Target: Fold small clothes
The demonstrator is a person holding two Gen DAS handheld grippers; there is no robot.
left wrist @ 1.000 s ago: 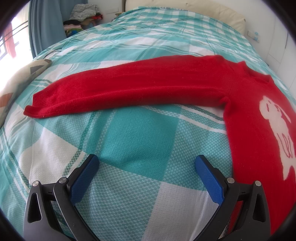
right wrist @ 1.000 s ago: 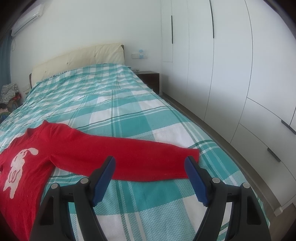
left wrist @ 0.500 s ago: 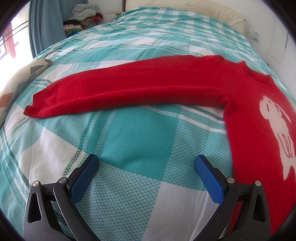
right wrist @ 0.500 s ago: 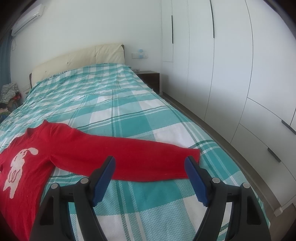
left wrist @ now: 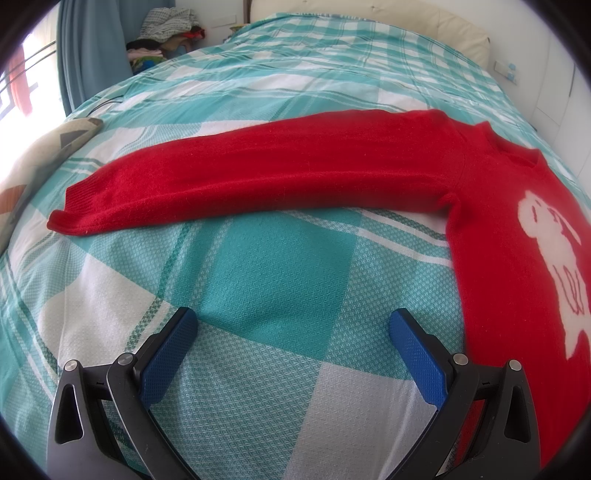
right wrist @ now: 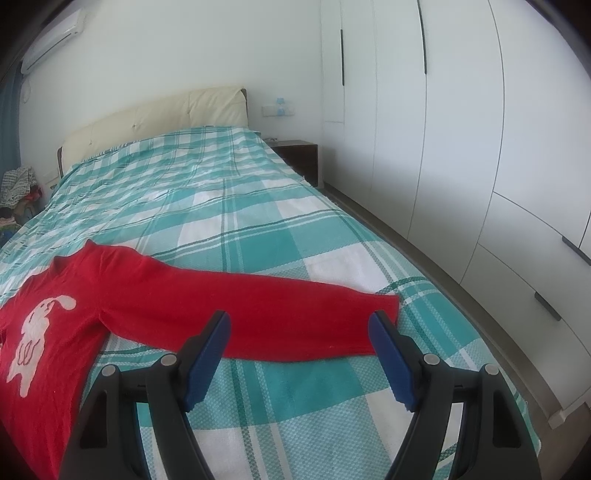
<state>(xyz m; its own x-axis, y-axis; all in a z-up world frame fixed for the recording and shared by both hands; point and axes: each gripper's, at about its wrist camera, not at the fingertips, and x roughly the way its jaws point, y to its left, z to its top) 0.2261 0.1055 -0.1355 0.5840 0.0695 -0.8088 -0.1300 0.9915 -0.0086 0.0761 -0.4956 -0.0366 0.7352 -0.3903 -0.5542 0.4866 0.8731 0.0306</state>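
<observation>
A red sweater (left wrist: pixel 491 229) with a white animal picture lies flat, front up, on the teal plaid bed (left wrist: pixel 280 258). Its one sleeve (left wrist: pixel 258 173) stretches out to the left in the left wrist view, cuff at far left. My left gripper (left wrist: pixel 291 328) is open and empty, hovering over the bedcover just short of that sleeve. In the right wrist view the other sleeve (right wrist: pixel 266 314) stretches to the right, cuff near the bed's right edge. My right gripper (right wrist: pixel 299 332) is open and empty, its blue pads just short of that sleeve.
A patterned cushion (left wrist: pixel 33 162) lies at the bed's left edge. A blue curtain (left wrist: pixel 92 48) and a pile of clothes (left wrist: pixel 166 33) stand beyond the bed's far left. White wardrobes (right wrist: pixel 461 129) line the right side, with a dark nightstand (right wrist: pixel 299 155) and a cream headboard (right wrist: pixel 155 118) at the back.
</observation>
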